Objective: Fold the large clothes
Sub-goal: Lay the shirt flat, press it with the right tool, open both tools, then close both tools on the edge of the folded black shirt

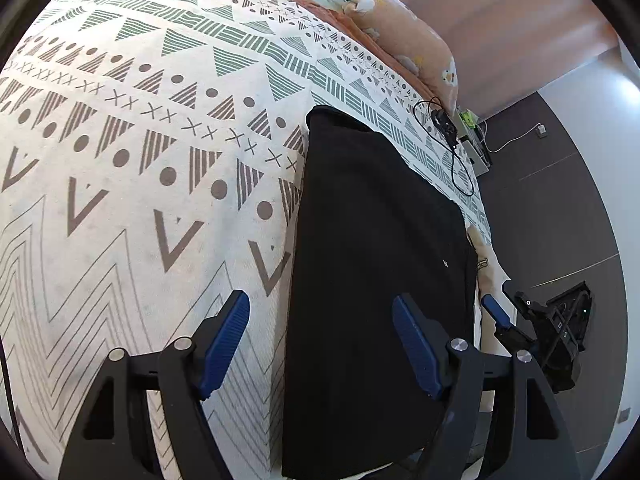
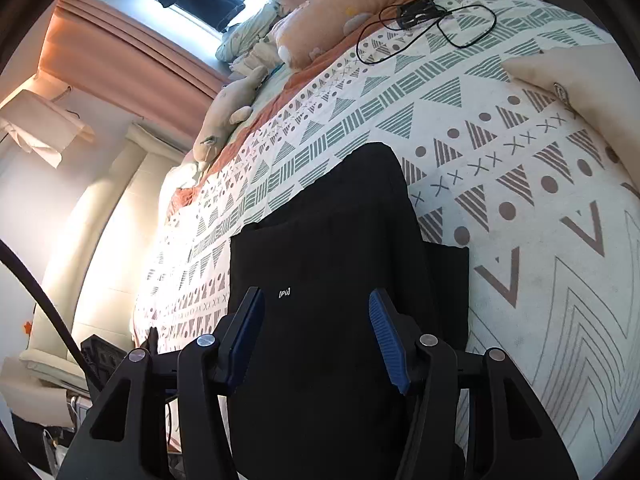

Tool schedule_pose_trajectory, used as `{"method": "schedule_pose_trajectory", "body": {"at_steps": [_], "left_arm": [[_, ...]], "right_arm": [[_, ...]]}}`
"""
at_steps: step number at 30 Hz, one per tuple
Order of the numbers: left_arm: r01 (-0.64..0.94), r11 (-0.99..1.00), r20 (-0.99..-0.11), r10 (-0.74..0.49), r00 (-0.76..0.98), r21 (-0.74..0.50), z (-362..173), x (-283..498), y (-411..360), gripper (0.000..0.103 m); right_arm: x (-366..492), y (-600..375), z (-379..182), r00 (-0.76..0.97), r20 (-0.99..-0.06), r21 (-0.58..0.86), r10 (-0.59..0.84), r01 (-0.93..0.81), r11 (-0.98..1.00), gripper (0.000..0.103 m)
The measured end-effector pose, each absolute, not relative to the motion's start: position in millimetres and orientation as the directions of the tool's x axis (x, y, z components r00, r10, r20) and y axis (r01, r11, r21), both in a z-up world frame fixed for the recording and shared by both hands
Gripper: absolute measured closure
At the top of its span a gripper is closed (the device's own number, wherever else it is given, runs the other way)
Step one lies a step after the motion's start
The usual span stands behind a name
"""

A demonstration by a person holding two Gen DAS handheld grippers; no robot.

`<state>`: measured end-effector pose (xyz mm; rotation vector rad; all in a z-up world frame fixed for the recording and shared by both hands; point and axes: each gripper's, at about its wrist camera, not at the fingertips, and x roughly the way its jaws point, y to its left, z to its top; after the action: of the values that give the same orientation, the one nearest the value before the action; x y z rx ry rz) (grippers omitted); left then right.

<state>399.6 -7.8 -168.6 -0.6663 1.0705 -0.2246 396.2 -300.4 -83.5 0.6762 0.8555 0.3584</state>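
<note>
A black garment (image 1: 372,264) lies flat on the patterned bedspread (image 1: 120,160), folded into a long strip with a small white logo. My left gripper (image 1: 320,316) is open and empty, hovering over the garment's left edge near its near end. The right gripper (image 1: 504,312) shows at the right of the left wrist view, beyond the garment's right edge. In the right wrist view the garment (image 2: 340,240) lies ahead and below. My right gripper (image 2: 316,312) is open and empty above the garment, near the logo (image 2: 284,293).
A peach pillow (image 2: 352,12) and a black cable with a small device (image 2: 416,12) lie at the head of the bed. A plush toy (image 2: 228,116) lies along the far edge. A cream cloth (image 2: 580,84) lies on the bedspread (image 2: 520,200) at right. Dark floor (image 1: 560,208) lies beside the bed.
</note>
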Motion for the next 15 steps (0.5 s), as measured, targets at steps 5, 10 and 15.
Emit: {"method": "schedule_pose_trajectory", "body": {"at_steps": [5, 10, 15], "left_arm": [[-0.151, 0.789, -0.752, -0.480, 0.451, -0.595, -184, 419, -18, 0.028], [-0.167, 0.811, -0.784, -0.454, 0.424, -0.560, -201, 440, -28, 0.028], [-0.170, 0.805, -0.783, -0.464, 0.414, -0.568, -207, 457, -35, 0.028]], "right_arm": [[423, -302, -102, 0.597, -0.598, 0.675, 0.536, 0.014, 0.738, 0.051], [448, -299, -119, 0.563, -0.609, 0.686, 0.558, 0.020, 0.728, 0.051], [473, -287, -127, 0.519, -0.602, 0.697, 0.607, -0.030, 0.717, 0.085]]}}
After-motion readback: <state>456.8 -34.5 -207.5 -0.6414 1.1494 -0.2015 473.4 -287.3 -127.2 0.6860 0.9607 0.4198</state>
